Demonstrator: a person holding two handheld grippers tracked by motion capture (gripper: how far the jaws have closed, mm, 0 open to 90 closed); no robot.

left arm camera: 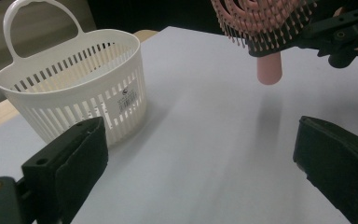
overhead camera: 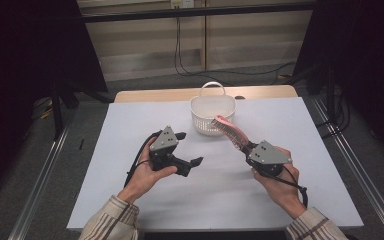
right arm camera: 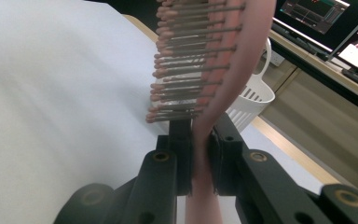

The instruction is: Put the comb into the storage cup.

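A pink hairbrush is held above the table, its bristled head pointing toward a white slotted basket with a loop handle. My right gripper is shut on the brush's neck; the right gripper view has the jaws pressing both sides of the pink stem, bristles above. My left gripper stands open over the table at centre left, nothing between its jaws. From the left gripper view the basket sits ahead on the left and the brush hangs at upper right.
The white tabletop reaches to a wooden strip at the back. Black frames and cables stand around the table. A monitor sits beyond the table's edge in the right gripper view.
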